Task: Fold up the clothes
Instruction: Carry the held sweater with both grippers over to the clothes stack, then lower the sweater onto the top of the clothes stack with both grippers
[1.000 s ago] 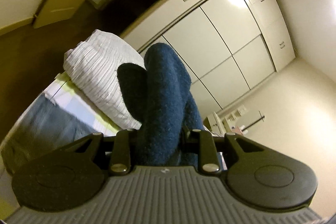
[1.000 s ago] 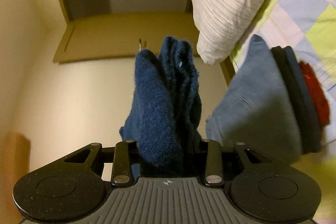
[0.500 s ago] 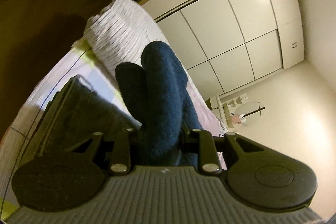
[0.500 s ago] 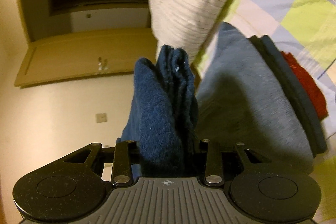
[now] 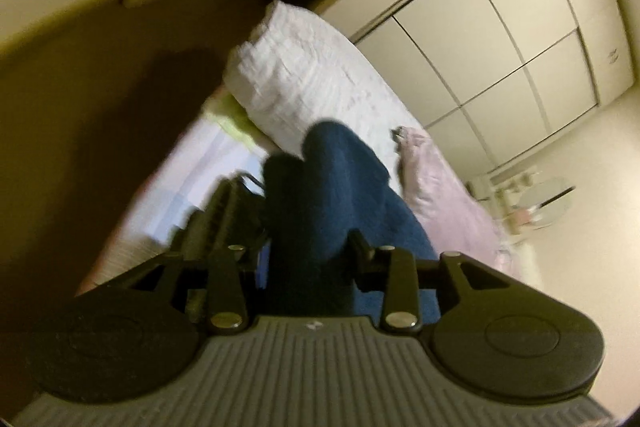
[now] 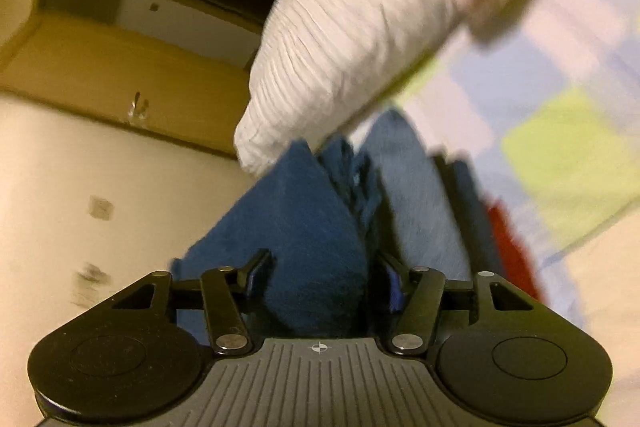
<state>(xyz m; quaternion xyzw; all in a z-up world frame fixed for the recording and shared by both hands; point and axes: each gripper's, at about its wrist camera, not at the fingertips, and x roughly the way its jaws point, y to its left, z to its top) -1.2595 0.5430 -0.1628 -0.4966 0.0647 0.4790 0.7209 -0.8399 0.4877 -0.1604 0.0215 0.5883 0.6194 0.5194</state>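
Both grippers, left gripper [image 5: 310, 251] and right gripper [image 6: 320, 267], clamp navy garment [image 6: 304, 227] edges.

A bed with a patchwork cover of pale blue, white and lime-green squares [image 6: 560, 131] carries a white ribbed pillow [image 6: 344, 39], a pale pink quilt [image 5: 444, 187] and a stack of folded clothes [image 6: 460, 223].

Your left gripper [image 5: 310, 259] and right gripper [image 6: 320, 277] each clamp the cloth [image 5: 332, 195]. Behind it, a pillow [image 6: 344, 39] lies on the bed [image 6: 560, 147], beside stacked clothes [image 6: 416, 207].
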